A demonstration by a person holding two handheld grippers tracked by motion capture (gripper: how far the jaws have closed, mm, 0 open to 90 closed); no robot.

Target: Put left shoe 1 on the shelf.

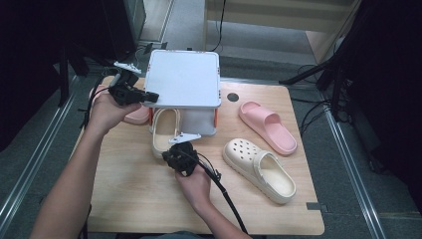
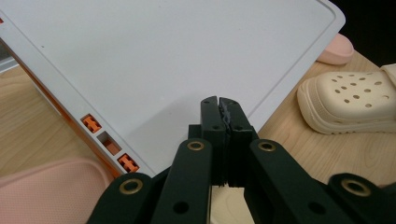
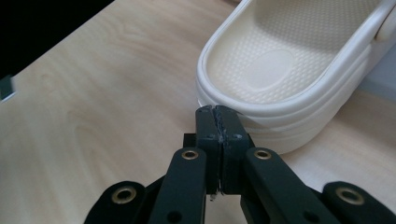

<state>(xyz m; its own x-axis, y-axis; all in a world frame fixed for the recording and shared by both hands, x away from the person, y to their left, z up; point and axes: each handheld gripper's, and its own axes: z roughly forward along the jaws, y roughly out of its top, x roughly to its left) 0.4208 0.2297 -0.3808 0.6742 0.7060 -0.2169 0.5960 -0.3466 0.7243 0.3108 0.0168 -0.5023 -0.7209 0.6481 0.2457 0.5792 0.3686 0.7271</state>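
Observation:
A grey shelf rack (image 1: 184, 77) with orange clips stands at the back of the wooden table (image 1: 134, 189). My left gripper (image 1: 151, 96) is shut, its tips at the left edge of the rack's top (image 2: 163, 56), with nothing held (image 2: 219, 101). A cream clog (image 1: 164, 130) lies partly under the rack. My right gripper (image 1: 170, 151) is shut and empty, its tips (image 3: 215, 110) right at the heel of this clog (image 3: 280, 60). A second cream clog (image 1: 260, 170) lies to the right, also seen in the left gripper view (image 2: 348, 105).
A pink slide (image 1: 267, 126) lies right of the rack, its toe (image 2: 334, 49) peeking past the rack's corner. Another pink slide (image 1: 135, 115) sits left of the rack behind my left hand, near the left gripper (image 2: 46, 191). A round hole (image 1: 233, 97) marks the tabletop.

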